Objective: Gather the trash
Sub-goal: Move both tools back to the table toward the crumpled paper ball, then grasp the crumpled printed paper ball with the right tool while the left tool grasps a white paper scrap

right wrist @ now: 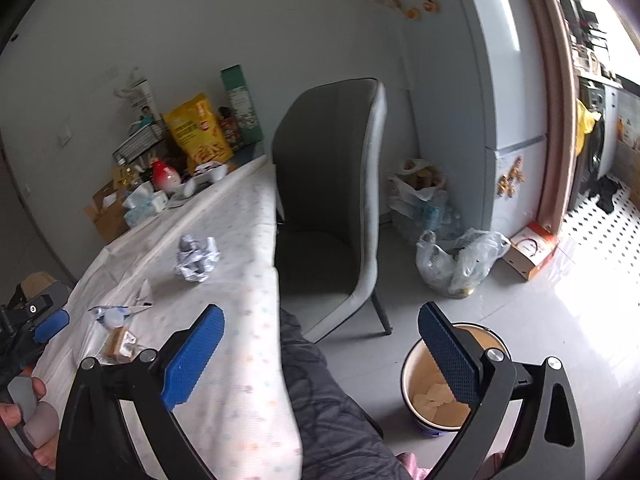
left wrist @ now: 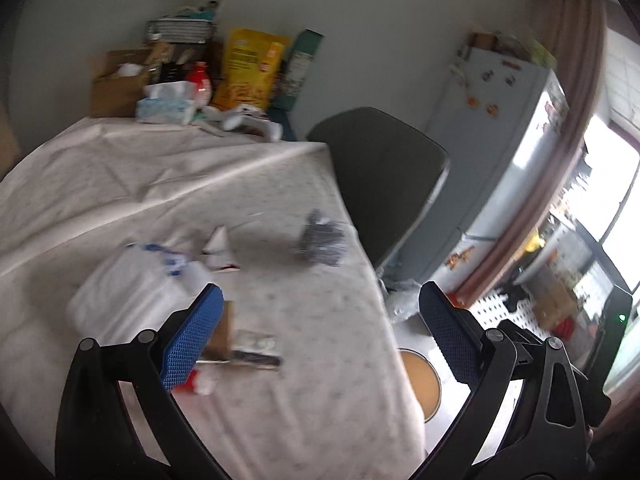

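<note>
Trash lies on the white tablecloth [left wrist: 168,184]: a crumpled printed paper ball [left wrist: 322,238] [right wrist: 197,258], a small torn white wrapper [left wrist: 218,246] [right wrist: 144,294], a white plastic bag with blue print [left wrist: 132,288], a brown carton piece and flat wrappers [left wrist: 240,350] [right wrist: 120,344]. A round bin [right wrist: 416,360] [left wrist: 420,384] with some paper inside stands on the floor by the table. My left gripper [left wrist: 320,332] is open and empty above the table's near edge; it also shows in the right wrist view [right wrist: 50,326]. My right gripper [right wrist: 320,356] is open and empty, between table edge and bin.
A grey chair [right wrist: 332,200] stands at the table's side. Boxes, a tissue pack [left wrist: 168,108] and a yellow snack bag [left wrist: 250,68] crowd the table's far end. A fridge [right wrist: 500,80], plastic bags [right wrist: 460,260] and a small box [right wrist: 530,250] are on the floor beyond.
</note>
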The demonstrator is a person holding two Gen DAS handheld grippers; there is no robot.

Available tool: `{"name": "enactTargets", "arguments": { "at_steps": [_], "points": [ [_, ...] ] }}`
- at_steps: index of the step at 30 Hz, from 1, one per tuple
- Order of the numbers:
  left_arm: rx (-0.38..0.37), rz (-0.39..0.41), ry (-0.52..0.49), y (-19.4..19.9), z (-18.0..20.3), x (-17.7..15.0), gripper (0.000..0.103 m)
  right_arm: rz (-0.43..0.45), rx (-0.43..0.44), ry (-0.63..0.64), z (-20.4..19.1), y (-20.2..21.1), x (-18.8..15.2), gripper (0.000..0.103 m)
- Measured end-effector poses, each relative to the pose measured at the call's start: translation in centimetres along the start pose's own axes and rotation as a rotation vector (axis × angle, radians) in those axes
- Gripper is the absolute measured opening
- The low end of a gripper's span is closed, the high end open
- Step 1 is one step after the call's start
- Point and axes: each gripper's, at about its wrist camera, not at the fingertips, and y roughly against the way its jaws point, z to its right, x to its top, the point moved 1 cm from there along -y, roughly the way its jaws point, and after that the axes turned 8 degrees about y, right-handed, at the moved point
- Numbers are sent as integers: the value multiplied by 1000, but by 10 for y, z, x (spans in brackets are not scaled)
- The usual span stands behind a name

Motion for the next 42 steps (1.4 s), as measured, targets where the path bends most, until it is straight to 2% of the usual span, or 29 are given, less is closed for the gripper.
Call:
{"name": "enactTargets", "arguments": {
  "at_steps": [12,18,25,28,30,31,32,33,35,42],
  "points": [
    [103,64,179,29,-90,-1,97,-28,49,60,-46,-17,3,95],
    [154,67,279,30,-135,-6,97,-40,64,87,-64,-24,-1,95],
    [180,35,333,16,-159,-12,94,-71,61,90,-67,-36,-7,95],
    [170,12,355,8,-164,-14,84,-80,58,90,-66,-40,-8,95],
    [161,5,371,4,-167,-15,69,-87,59,95,-67,-44,-8,95],
    [147,-2,384,2,-168,-16,52,-91,62,98,-68,-45,-8,95],
    [139,-8,395,0,-169,-16,29,-92,67,102,-70,-47,-8,95],
    [134,-10,405,-1,-170,-15,12,-91,70,107,-71,-48,-7,95],
    [138,4,408,2,-171,-14,4,-87,77,118,-74,-51,-6,95],
    [169,123,395,35,-173,7,4,-87,118,140,-88,-65,1,95]
  ]
}}
